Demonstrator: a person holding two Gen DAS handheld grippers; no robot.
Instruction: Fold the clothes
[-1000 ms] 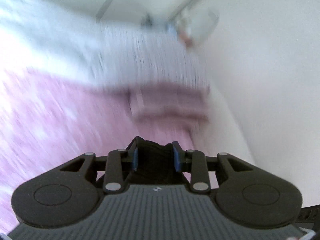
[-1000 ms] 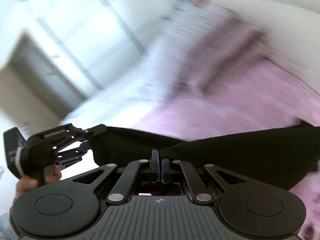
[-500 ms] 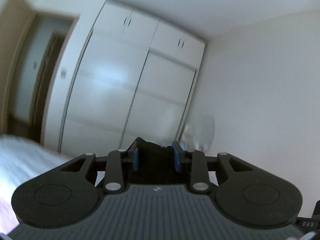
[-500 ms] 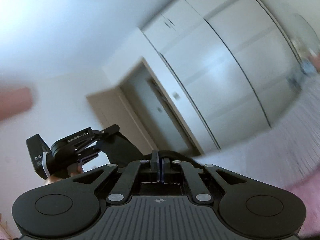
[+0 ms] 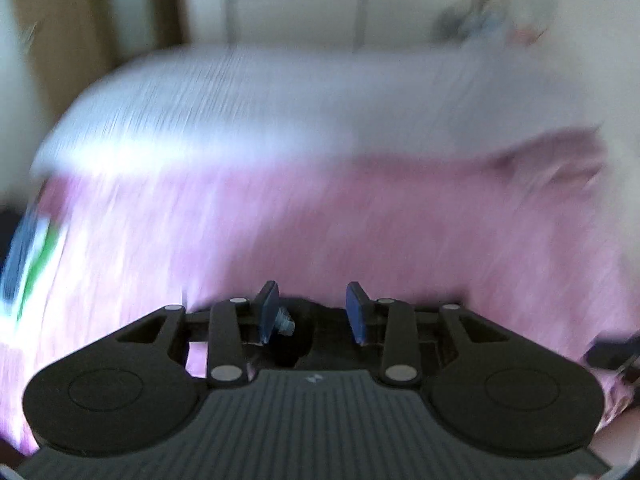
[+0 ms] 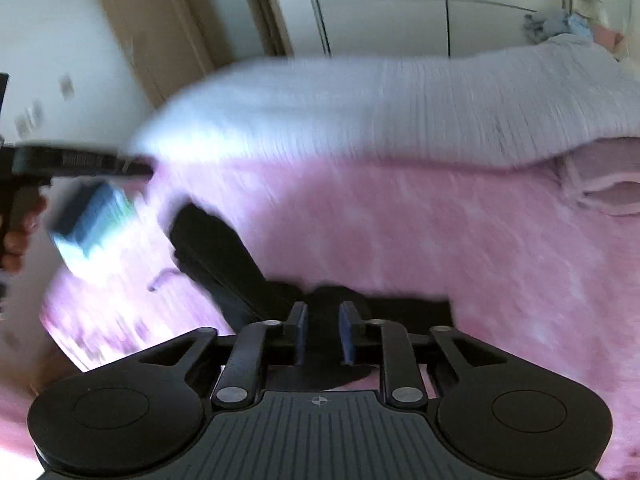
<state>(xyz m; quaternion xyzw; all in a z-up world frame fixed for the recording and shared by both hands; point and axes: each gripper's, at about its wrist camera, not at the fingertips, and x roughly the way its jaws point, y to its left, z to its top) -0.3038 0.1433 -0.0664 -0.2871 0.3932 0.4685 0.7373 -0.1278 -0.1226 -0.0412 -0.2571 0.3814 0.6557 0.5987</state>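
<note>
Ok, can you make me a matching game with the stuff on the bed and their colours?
Things:
1. garment between the right gripper's opening jaws
2. fuzzy bedcover
3. ribbed blanket
4. folded pile

Colours:
a. pink
b. blue, white and green
c. black
d. pale grey

Pairs: 1-c, 2-a, 3-d, 4-b

- Pink bedspread (image 6: 460,240) across a bed, blurred in both views.
- White ribbed blanket (image 6: 400,108) bunched along the far side.
- White wardrobe doors (image 6: 384,4) behind the bed.
- Tan door frame (image 6: 160,36) left of the wardrobe.
- Small heap of laundry (image 6: 560,26) at far right.
- Bright, even daylight.
</note>
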